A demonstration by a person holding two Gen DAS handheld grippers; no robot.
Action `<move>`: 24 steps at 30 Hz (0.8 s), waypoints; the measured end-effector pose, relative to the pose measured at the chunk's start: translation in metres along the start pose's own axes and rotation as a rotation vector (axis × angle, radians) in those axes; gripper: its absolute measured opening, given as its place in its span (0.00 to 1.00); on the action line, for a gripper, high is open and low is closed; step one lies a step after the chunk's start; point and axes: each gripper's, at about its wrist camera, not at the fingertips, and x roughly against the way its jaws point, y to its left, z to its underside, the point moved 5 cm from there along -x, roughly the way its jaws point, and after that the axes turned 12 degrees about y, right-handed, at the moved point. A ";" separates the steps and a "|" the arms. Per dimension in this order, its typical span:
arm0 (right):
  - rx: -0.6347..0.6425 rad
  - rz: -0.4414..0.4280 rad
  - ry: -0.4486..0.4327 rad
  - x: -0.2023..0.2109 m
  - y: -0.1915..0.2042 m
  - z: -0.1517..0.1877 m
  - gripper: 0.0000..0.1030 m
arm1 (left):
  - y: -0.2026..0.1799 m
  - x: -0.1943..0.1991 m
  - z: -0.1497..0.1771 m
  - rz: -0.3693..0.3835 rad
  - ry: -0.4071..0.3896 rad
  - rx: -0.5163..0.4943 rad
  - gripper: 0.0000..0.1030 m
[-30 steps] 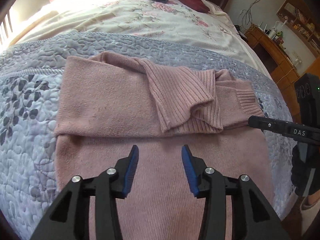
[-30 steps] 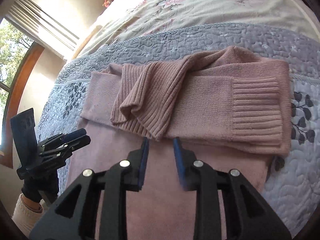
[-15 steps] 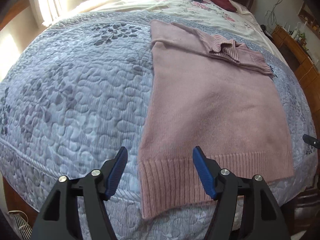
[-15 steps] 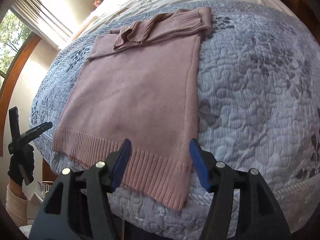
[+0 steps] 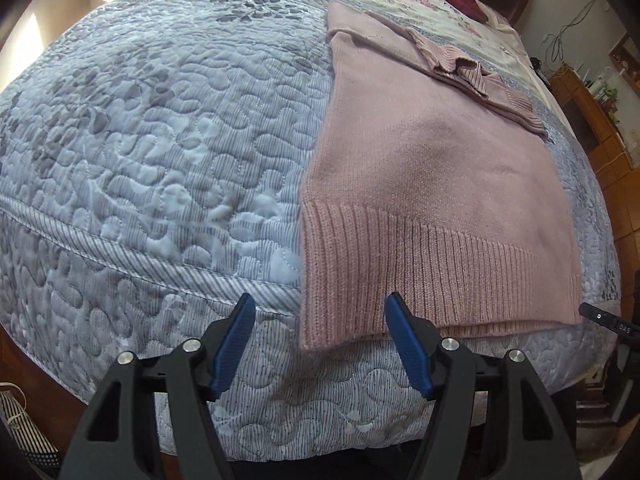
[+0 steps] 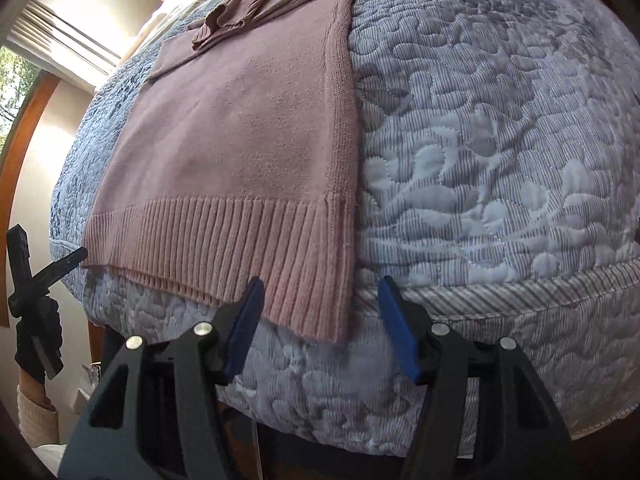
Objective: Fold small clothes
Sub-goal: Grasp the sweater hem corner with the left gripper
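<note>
The pink sweater (image 5: 432, 176) lies flat on the quilt (image 5: 160, 140), its ribbed hem hanging over the near edge; the left gripper (image 5: 320, 344) and right gripper (image 6: 320, 320) are both spread wide, holding nothing; the right gripper's finger reads "DAS".

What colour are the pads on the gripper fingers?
Blue pads on black fingers, on both grippers; clearest in the left wrist view.
</note>
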 end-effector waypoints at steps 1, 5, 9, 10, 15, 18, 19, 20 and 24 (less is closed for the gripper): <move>-0.001 -0.007 0.000 -0.001 0.000 -0.001 0.53 | 0.000 -0.003 0.000 -0.002 0.006 0.003 0.66; 0.008 -0.014 0.008 -0.006 0.004 -0.002 0.50 | 0.000 -0.011 -0.003 -0.002 0.020 0.019 0.66; 0.029 -0.012 0.012 -0.008 0.007 0.002 0.47 | 0.002 -0.010 -0.005 0.024 0.018 0.038 0.66; 0.030 -0.018 0.016 -0.009 0.008 0.002 0.43 | 0.003 -0.009 -0.005 0.037 0.019 0.039 0.64; -0.008 -0.057 0.025 -0.011 0.000 0.000 0.10 | 0.010 -0.007 -0.004 0.043 0.022 0.067 0.46; -0.027 -0.117 0.035 -0.010 -0.003 0.001 0.09 | 0.014 -0.001 -0.004 0.083 0.011 0.083 0.28; -0.025 -0.128 0.035 -0.007 -0.003 0.002 0.09 | 0.013 0.002 -0.004 0.094 0.005 0.079 0.19; -0.020 -0.139 0.031 -0.004 -0.002 0.002 0.09 | 0.010 0.004 -0.004 0.112 0.002 0.071 0.10; -0.012 -0.220 0.013 0.013 0.001 0.002 0.09 | 0.003 0.017 -0.008 0.163 -0.015 0.056 0.10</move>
